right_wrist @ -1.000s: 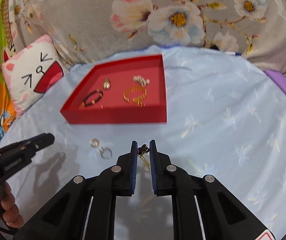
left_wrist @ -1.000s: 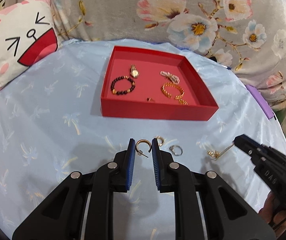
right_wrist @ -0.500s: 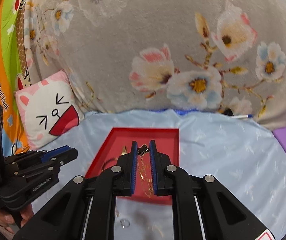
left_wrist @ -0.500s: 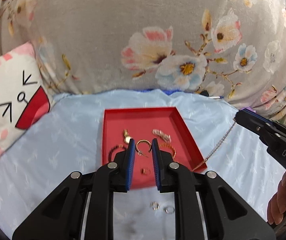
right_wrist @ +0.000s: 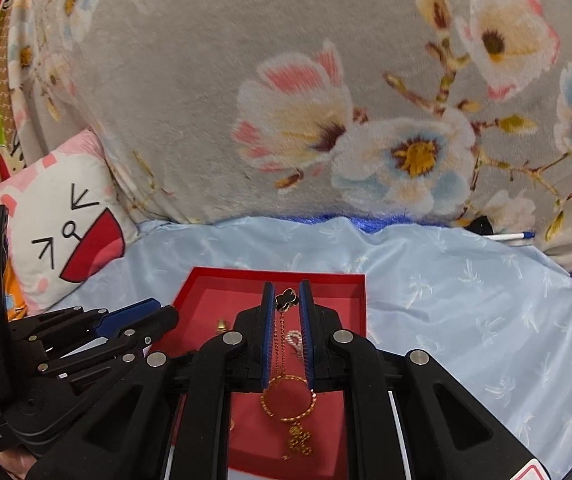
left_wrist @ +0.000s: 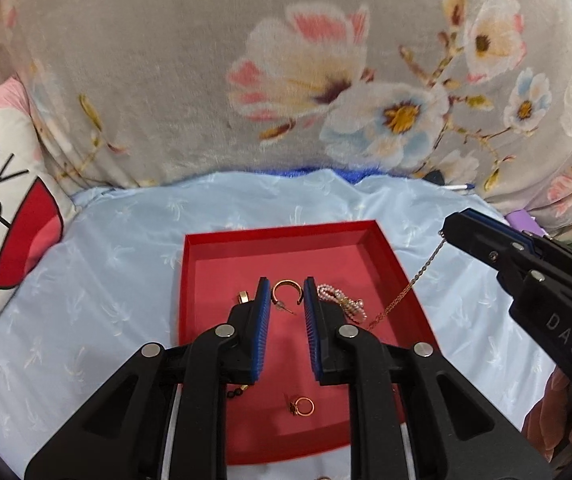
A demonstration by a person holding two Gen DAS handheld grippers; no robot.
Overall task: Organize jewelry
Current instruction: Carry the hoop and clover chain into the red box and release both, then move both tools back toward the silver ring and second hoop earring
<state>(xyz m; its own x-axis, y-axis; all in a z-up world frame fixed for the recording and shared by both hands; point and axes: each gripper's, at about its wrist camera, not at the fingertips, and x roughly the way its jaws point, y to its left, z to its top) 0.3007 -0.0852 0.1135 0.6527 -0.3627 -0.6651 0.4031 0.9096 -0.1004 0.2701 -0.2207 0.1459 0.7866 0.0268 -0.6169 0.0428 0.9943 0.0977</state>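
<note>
Grippers are hovering over the tray [left_wrist: 206, 264]: left [left_wrist: 286, 294] pinching an earring [left_wrist: 286, 292], right [right_wrist: 287, 300] a necklace [right_wrist: 287, 299]; several pieces are already lying beneath.

hoop earring [left_wrist: 286, 290]: gold open hoop with post, held above tray | necklace [right_wrist: 287, 300]: black clover pendant, fine gold chain hanging down over tray | red tray [left_wrist: 222, 240]: shallow, square, on pale blue cloth, holds pearl bracelet [left_wrist: 341, 300], gold ring [left_wrist: 303, 406], gold bangle [right_wrist: 287, 398]
</note>
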